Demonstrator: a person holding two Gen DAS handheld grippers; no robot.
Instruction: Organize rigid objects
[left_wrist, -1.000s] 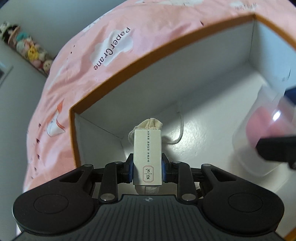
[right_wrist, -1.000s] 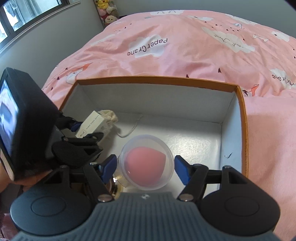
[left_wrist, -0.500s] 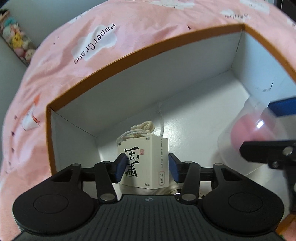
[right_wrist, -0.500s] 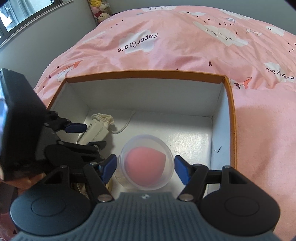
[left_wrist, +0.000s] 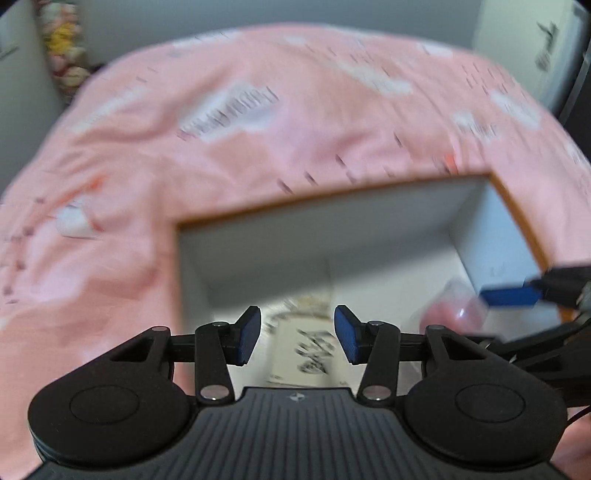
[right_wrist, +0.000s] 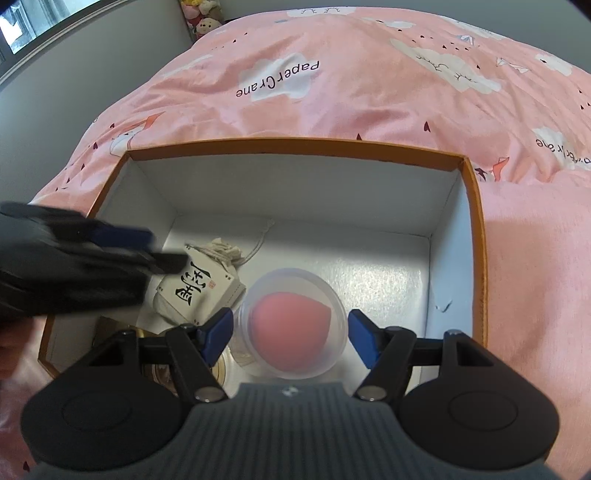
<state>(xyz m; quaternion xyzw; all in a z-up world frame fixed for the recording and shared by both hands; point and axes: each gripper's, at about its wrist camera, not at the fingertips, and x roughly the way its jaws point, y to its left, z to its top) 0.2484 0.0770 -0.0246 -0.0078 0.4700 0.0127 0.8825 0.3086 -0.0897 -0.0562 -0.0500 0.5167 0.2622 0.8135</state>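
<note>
Pink "Paper Crane" bedspread (right_wrist: 369, 85) under orange-rimmed white box (right_wrist: 295, 144). Inside box: clear round container (right_wrist: 293, 328) holding pink sponge (right_wrist: 291, 325); beside it, to left, cream card box with black calligraphy (right_wrist: 199, 286) lying on drawstring pouch (right_wrist: 225, 251). Right gripper (right_wrist: 291, 332) above container, jaws spread, not touching it. Left gripper (left_wrist: 297, 338) over card box, jaws apart, empty; view blurred.

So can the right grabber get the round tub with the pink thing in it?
Probably yes. The right gripper is open, with the clear tub between its fingers in the orange box. The little white box sits beside it, apparently not blocking.
</note>
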